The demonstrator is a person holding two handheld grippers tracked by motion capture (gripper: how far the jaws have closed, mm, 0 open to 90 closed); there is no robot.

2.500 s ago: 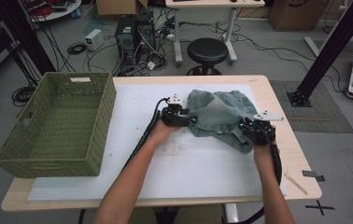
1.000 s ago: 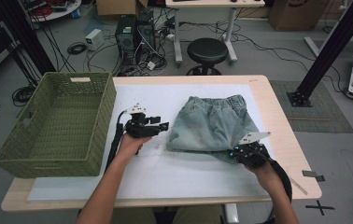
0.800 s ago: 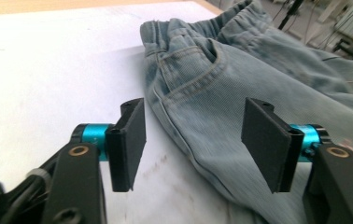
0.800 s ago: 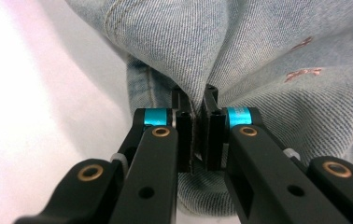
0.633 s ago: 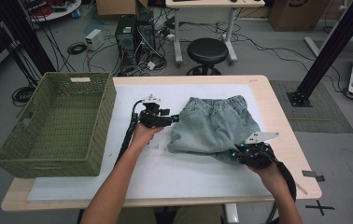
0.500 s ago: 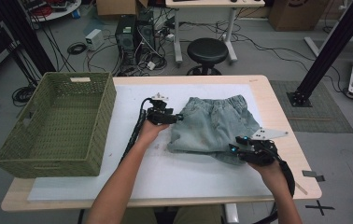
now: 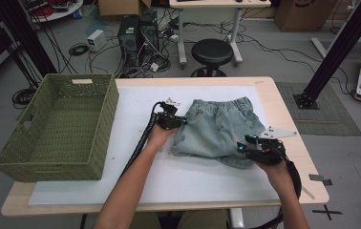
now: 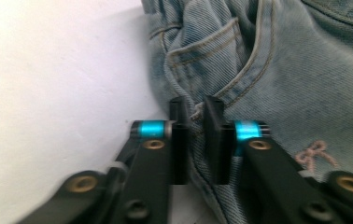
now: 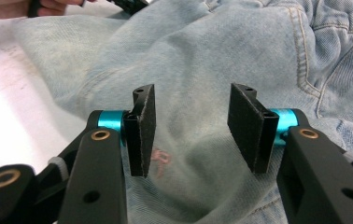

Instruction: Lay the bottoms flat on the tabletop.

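Note:
A pair of light blue denim shorts [image 7: 219, 126] lies flat on the white mat, waistband toward the far edge. My left gripper [image 7: 183, 121] is at the shorts' left edge; in the left gripper view its jaws [image 8: 196, 121] are pinched together on a fold of the side seam beside a pocket of the shorts [image 8: 282, 70]. My right gripper [image 7: 240, 148] sits at the near right leg hem. In the right gripper view it [image 9: 193, 128] stands wide open just above the denim [image 9: 212, 46], with nothing between its pads.
A green woven basket [image 7: 108, 114] stands on the left part of the table, its long side next to the left arm. The white mat [image 7: 135, 181] covers most of the wooden tabletop [image 7: 307, 157]. A black stool [image 7: 212, 50] stands beyond the far edge.
The bunched shorts now lie spread flat. My left gripper moved right from the bare mat to the shorts' left edge and closed on the seam. My right gripper shifted slightly left at the hem.

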